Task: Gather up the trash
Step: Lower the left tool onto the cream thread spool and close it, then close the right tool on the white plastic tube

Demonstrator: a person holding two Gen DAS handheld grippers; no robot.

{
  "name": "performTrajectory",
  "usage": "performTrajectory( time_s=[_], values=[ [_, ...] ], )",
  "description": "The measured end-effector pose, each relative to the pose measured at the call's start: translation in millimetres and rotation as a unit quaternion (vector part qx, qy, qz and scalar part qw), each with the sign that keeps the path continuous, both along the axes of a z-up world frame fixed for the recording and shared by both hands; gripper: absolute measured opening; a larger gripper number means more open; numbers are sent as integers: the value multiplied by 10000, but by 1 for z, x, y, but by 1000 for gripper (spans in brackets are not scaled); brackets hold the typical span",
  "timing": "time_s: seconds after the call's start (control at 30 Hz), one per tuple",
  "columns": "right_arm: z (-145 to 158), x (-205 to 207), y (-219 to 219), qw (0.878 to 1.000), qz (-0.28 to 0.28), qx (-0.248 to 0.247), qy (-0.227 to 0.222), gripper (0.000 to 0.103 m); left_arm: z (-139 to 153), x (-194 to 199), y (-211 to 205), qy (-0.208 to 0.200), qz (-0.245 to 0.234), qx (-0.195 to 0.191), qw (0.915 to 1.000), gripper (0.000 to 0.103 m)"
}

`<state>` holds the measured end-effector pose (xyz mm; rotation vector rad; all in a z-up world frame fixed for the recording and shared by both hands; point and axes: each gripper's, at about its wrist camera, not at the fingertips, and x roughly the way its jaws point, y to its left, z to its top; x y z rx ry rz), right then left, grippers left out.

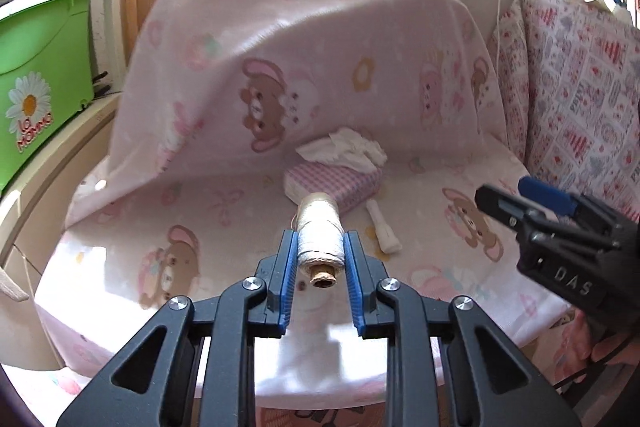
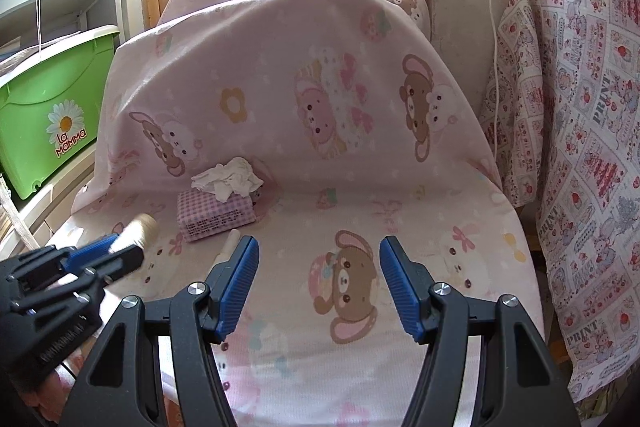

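The thread spool is pinched in the left tool above the covered seat. The right tool is held spread, empty. A slip is judged possible, since the round spool is gripped only near its end.

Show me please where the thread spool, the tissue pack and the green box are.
thread spool (image 1: 320,241), left wrist view, on its wound white thread.
tissue pack (image 2: 216,213), right wrist view, on its checked wrapper.
green box (image 2: 48,115), right wrist view, on its front wall.

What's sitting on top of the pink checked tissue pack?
Crumpled white tissues lie on the tissue pack, covering its top; whether its opening lies under them cannot be seen.
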<state>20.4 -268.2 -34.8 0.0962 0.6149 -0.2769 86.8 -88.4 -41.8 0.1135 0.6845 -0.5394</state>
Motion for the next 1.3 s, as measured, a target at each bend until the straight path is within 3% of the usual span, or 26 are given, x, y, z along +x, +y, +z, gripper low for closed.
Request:
performTrajectory(
  time_s=[0.13, 0.27, 0.57, 0.77, 0.83, 0.9, 1.1, 1.3],
  values=[
    [-4, 11, 12, 9996, 158, 201, 73, 65, 6, 1, 14, -218, 332, 214, 9990, 22],
    [-19, 30, 33, 9979, 489, 248, 348, 65, 5, 10, 27, -73, 606, 265, 9978, 22],
    [-41, 49, 67, 9956, 651, -267, 610, 40, 4, 15, 42, -14, 773, 267, 9966, 22],
    [-50, 55, 67, 9958, 546, -196, 712, 37, 6, 14, 42, -27, 770, 294, 9966, 22],
    [-50, 55, 64, 9958, 530, -73, 737, 31, 6, 14, 42, -22, 765, 292, 9966, 22],
    [-50, 54, 60, 9955, 601, 154, 717, 17, 6, 13, 43, -19, 765, 289, 9966, 22],
    [-40, 42, 33, 9931, 554, 899, 515, 16, 9, 11, 42, -85, 749, 304, 9967, 22],
    [-24, 25, 21, 9928, 584, 992, 322, 16, 11, 5, 40, -122, 638, 320, 9974, 22]
  ],
)
